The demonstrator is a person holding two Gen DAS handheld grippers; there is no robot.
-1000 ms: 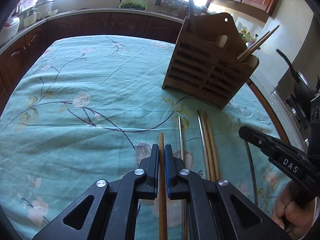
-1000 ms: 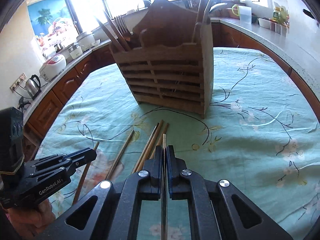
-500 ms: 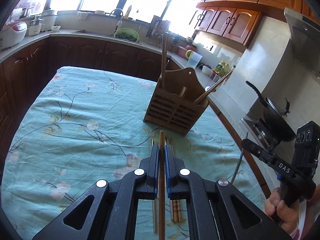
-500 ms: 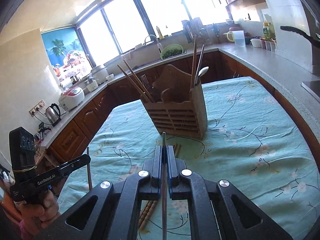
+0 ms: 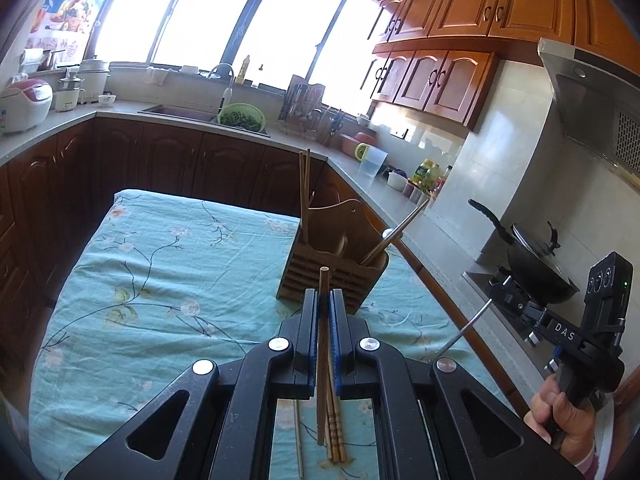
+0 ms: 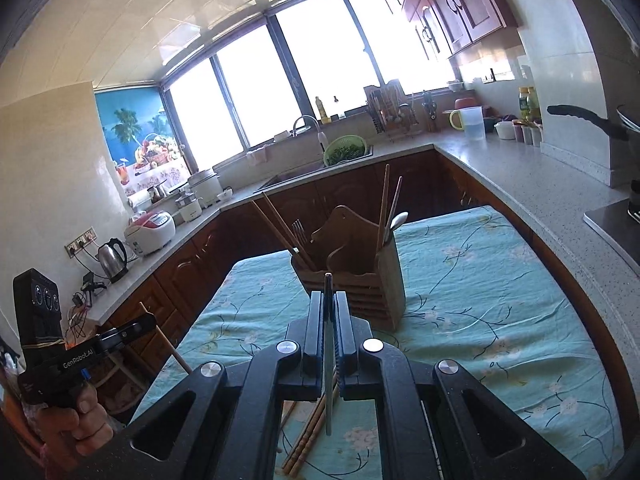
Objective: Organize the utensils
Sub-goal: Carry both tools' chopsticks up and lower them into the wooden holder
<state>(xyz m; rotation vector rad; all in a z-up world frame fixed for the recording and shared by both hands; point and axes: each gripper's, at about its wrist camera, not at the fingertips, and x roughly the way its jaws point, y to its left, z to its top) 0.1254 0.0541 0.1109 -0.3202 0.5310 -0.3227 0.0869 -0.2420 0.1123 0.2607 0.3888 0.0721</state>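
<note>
Two claws are raised above the desk, each clamped shut on one stick: the left claw [image 5: 323, 300] pinches a brown wooden chopstick [image 5: 322, 356], the right claw [image 6: 329, 304] a thin grey metal chopstick [image 6: 328, 360]. Below them, several loose wooden chopsticks [image 5: 335, 428] lie on the teal flowered tablecloth [image 5: 160, 280]. Further off stands the slatted wooden utensil holder [image 6: 360, 284], upright, with chopsticks, a fork and a spoon in its compartments.

Left gripper [image 5: 324, 312] clamping 1 wooden chopstick [image 5: 322, 344], hovering near the wooden utensil holder [image 5: 332, 268]; loose chopsticks [image 5: 335, 432] lying nearer than that holder.
</note>
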